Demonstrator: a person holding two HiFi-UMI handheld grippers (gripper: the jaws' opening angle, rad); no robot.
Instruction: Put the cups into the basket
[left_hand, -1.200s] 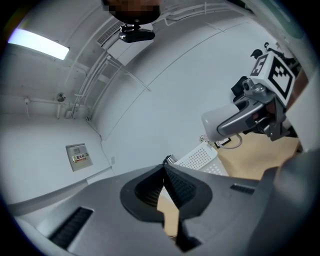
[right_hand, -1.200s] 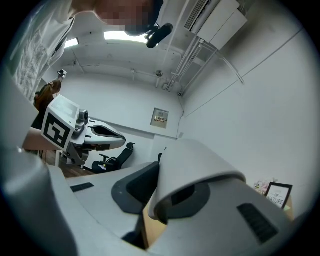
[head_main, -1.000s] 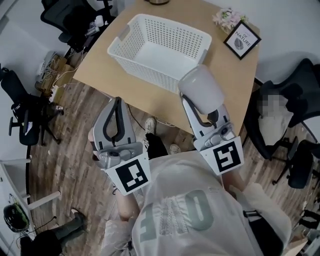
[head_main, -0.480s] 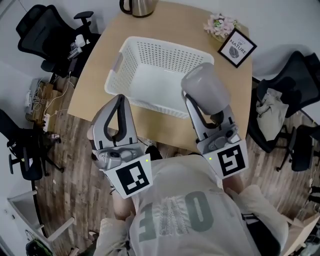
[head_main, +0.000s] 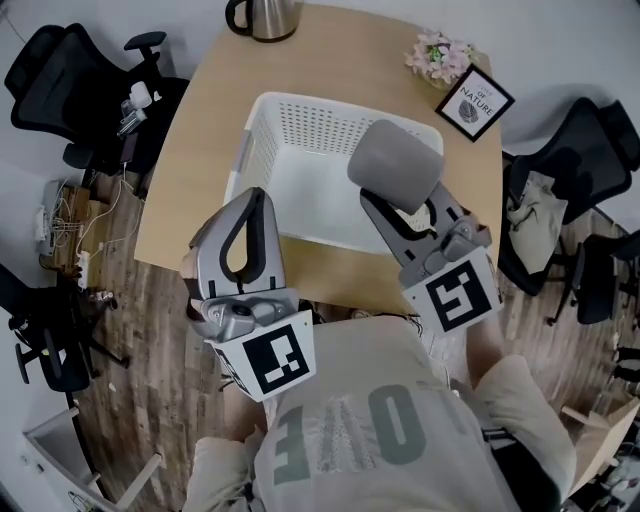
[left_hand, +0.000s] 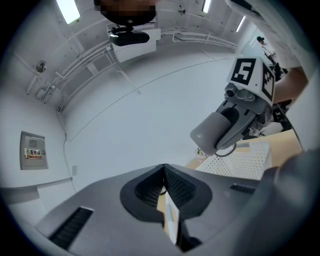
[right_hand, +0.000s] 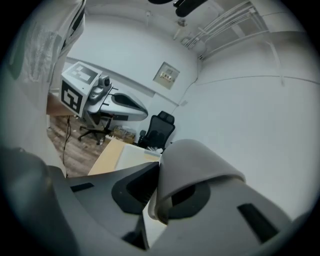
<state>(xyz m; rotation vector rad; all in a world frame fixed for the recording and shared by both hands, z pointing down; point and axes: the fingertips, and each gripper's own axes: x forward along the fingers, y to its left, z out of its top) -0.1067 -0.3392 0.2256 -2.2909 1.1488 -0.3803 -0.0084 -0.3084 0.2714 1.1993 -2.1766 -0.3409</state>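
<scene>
A white perforated basket (head_main: 300, 125) stands in the middle of the wooden table (head_main: 195, 130). My right gripper (head_main: 405, 198) is shut on a grey cup (head_main: 395, 165) and holds it tilted above the basket's right half. In the right gripper view the cup (right_hand: 195, 165) sits wedged between the jaws and hides the tips. My left gripper (head_main: 255, 195) hangs over the basket's near left rim, shut, with nothing between its fingers. The left gripper view shows its tips (left_hand: 164, 167) pressed together, with the cup (left_hand: 215, 132) and basket (left_hand: 245, 162) off to the right.
A metal kettle (head_main: 262, 17) stands at the table's far edge. A flower bunch (head_main: 437, 55) and a framed picture (head_main: 473, 103) sit at the far right corner. Office chairs (head_main: 70, 70) (head_main: 590, 150) flank the table on both sides.
Both grippers have come forward from the table's near edge. The right one now carries the cup over the basket and has tilted it leftward. The left stays shut.
</scene>
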